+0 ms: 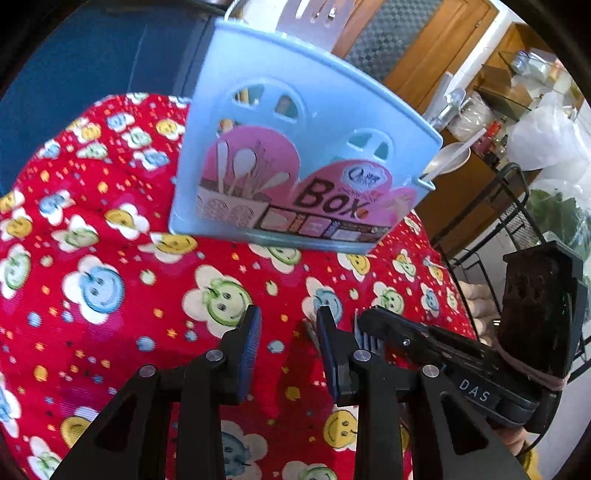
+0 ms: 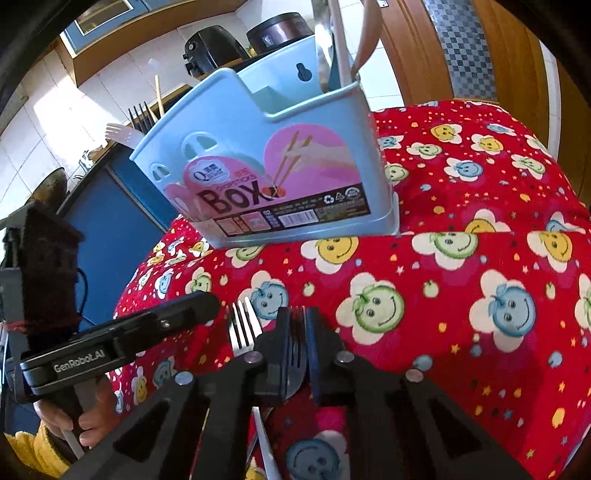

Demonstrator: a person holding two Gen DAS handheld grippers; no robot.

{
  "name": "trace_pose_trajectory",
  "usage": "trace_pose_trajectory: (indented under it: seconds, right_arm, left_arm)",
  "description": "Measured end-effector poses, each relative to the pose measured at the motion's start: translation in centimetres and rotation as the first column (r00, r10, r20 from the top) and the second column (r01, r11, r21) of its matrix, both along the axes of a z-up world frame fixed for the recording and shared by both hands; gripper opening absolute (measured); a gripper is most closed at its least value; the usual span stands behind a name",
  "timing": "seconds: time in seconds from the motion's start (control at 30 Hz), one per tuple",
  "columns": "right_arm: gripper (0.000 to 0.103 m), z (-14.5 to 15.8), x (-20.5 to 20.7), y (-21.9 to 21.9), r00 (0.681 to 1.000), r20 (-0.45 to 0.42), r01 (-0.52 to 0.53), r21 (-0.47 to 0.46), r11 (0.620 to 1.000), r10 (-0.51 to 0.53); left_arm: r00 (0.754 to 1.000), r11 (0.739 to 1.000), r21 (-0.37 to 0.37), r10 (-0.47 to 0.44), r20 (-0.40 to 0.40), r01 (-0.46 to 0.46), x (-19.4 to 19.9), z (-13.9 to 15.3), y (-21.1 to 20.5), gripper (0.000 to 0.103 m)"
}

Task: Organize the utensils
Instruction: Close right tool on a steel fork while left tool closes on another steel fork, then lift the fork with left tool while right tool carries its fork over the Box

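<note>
A light blue plastic chopsticks box (image 1: 295, 162) stands on the red smiley-face cloth (image 1: 110, 258); it also shows in the right wrist view (image 2: 280, 177). Utensils stick up out of it, among them a slotted metal spatula (image 1: 314, 18) and several handles (image 2: 343, 44). My left gripper (image 1: 290, 332) is open and empty, low over the cloth in front of the box. My right gripper (image 2: 297, 325) is shut on a metal fork (image 2: 295, 354). A second fork (image 2: 242, 325) lies just left of it. The right gripper's body (image 1: 443, 350) shows beside my left one.
The cloth-covered table ends at a blue cabinet (image 2: 110, 229) on the left. A black wire rack (image 1: 509, 229) stands off the table's right edge. A wooden door (image 2: 424, 48) and a counter with kitchen appliances (image 2: 218, 48) lie behind.
</note>
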State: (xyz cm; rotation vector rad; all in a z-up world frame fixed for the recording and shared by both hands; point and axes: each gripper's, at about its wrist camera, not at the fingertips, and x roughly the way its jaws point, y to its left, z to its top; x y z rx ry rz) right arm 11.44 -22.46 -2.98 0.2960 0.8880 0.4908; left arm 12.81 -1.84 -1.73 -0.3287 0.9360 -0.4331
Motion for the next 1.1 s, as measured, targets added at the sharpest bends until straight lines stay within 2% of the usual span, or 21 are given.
trace_pose_trajectory:
  seconds: [0.1,0.37,0.57,0.73,0.93,1.1]
  right_arm:
    - [0.01,-0.2,0.0,-0.1,1.0,-0.004,0.006,0.014,1.0,-0.006]
    - [0.01,-0.4,0.1,-0.4,1.0,-0.015,0.018,0.027,0.999,-0.018]
    - [0.01,-0.6,0.2,-0.5,0.999,-0.02,0.027,0.032,0.999,-0.026]
    - [0.01,-0.5,-0.1,-0.6,0.999,-0.013,0.034,0.033,0.999,-0.034]
    - [0.005,0.2,-0.8,-1.6,0.997,0.009,0.079,0.047,0.996,-0.079]
    - [0.003,1.7,-2.0,-2.3,0.991,0.08,0.109,0.026,0.994,-0.11]
  left_arm:
    - [1.0,0.999,-0.041,-0.021,-0.019,0.02,0.2,-0.5,-0.2,0.031]
    - [0.997,0.995,-0.069,-0.074,-0.015,0.072,-0.2,-1.3,-1.4,0.031]
    - [0.995,0.989,-0.114,-0.097,-0.033,0.093,0.0,-2.1,-1.7,0.008]
    - [0.995,0.982,-0.165,-0.095,-0.038,0.088,0.1,-2.3,-1.1,0.006]
    - [0.998,0.982,-0.174,-0.068,0.012,0.069,-0.6,-0.6,0.1,0.004]
    - [0.992,0.987,-0.157,-0.024,0.121,0.043,-1.9,2.7,1.6,0.002]
